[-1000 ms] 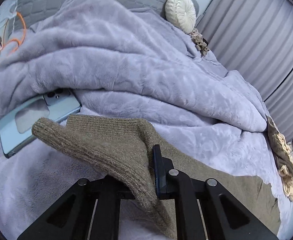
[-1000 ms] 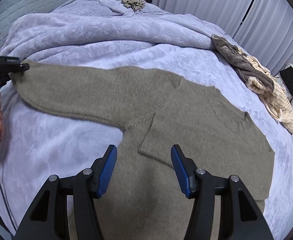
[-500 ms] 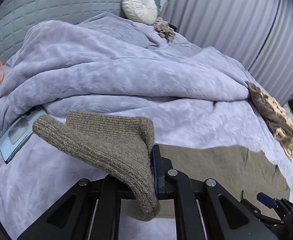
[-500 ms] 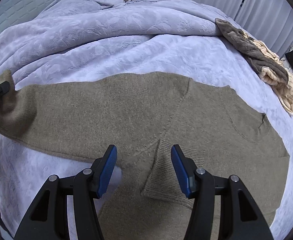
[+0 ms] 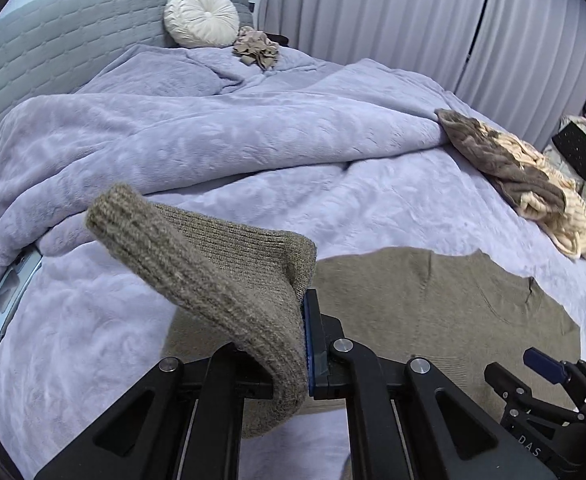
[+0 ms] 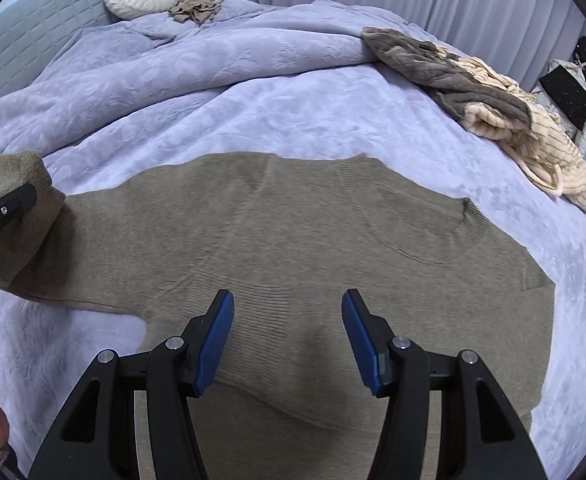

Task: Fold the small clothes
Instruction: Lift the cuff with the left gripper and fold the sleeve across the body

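Left wrist view: left gripper (image 5: 293, 344) is clamped on the ribbed cuff (image 5: 221, 276) of the olive knit sweater (image 5: 453, 312), cuff lifted off the bed, rest of the sweater lying flat on the lavender blanket (image 5: 253, 152) toward the bed's right side. Soft, floppy, light knit; it'll sag and stretch, so best held at cuffs, hem or shoulder seams, not mid-panel. A phone (image 5: 13, 292) sits at the bed's left edge, half under a blanket fold. Round cream pillow (image 5: 201, 15) against the quilted grey headboard (image 5: 53, 40). The right gripper's tip shows low right.

Right wrist view: right gripper (image 6: 289, 340) is spread wide, gripping nothing, hovering over the sweater's ribbed hem area. Sweater body is spread flat, the held sleeve (image 6: 17, 208) raised at the left. Plush embossed blanket underneath gives some friction. A crumpled brown-and-cream garment pile (image 6: 493, 92) lies at the bed's right edge.
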The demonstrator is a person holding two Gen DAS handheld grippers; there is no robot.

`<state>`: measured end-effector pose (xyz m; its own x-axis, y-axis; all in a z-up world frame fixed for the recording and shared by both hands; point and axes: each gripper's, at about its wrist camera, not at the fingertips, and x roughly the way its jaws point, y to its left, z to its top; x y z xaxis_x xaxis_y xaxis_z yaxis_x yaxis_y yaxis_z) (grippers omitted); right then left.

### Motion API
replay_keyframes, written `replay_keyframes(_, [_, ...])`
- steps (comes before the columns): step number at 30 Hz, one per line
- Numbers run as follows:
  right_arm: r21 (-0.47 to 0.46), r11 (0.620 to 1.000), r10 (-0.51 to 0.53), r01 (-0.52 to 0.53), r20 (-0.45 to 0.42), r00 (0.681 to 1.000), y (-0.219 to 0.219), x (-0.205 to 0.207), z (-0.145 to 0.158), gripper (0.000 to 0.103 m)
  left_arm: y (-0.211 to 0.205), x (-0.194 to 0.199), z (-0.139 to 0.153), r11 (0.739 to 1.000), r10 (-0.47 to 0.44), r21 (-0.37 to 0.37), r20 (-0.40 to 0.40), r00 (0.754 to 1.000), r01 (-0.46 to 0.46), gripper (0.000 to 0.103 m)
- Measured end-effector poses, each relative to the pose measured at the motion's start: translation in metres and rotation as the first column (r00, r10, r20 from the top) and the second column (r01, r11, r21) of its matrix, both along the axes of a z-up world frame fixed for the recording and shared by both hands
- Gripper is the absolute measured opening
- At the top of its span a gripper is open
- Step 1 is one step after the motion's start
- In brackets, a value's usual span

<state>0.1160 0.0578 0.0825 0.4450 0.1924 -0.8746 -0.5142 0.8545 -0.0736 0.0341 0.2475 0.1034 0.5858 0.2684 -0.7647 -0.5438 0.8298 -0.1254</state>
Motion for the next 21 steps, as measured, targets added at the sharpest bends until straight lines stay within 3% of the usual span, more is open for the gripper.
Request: replay_keyframes(21, [0.029, 0.997, -0.074, 0.073, 0.037, 0.997, -0.103, 0.032, 0.001, 0.060, -0.140, 0.058, 0.004, 0.976, -0.178, 0.112, -0.071, 0.981, 0.186, 0.009])
